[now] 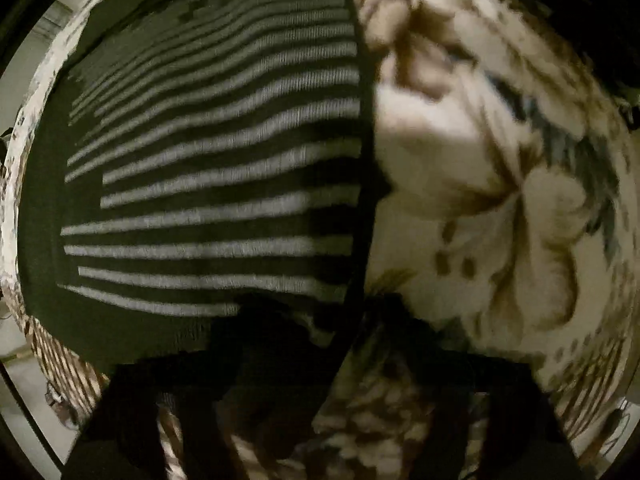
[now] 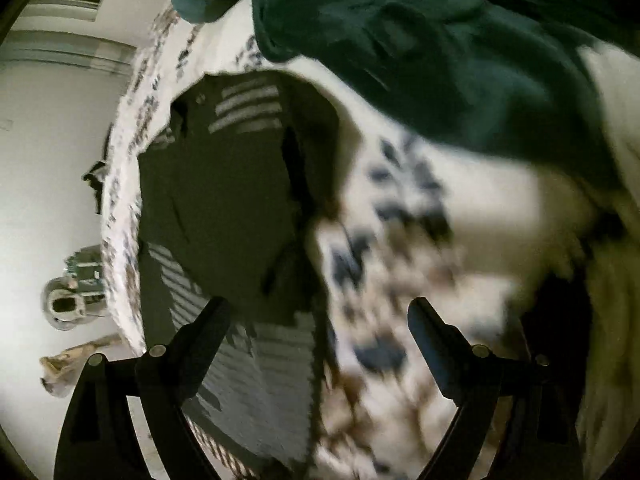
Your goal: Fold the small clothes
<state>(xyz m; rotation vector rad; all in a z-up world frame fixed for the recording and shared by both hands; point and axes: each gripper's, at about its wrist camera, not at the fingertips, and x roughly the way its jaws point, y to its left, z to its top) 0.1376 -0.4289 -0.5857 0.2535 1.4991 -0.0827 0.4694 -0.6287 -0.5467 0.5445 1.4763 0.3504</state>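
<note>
Here, both grippers over the striped garment (image 1: 208, 184) on the floral bedspread (image 1: 500, 200).
Left gripper (image 1: 320, 392) points straight down at its hem, grip unclear in shadow. Right gripper (image 2: 320, 320) tilts downward above it, jaws spread, empty.

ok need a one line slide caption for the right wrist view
Open right tongs hover over a dark striped garment on a floral bedsheet, green cloth beyond.

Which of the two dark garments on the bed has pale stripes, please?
The black striped top lying flat by the bed's edge; the dark green garment beyond it is plain and crumpled.
</note>
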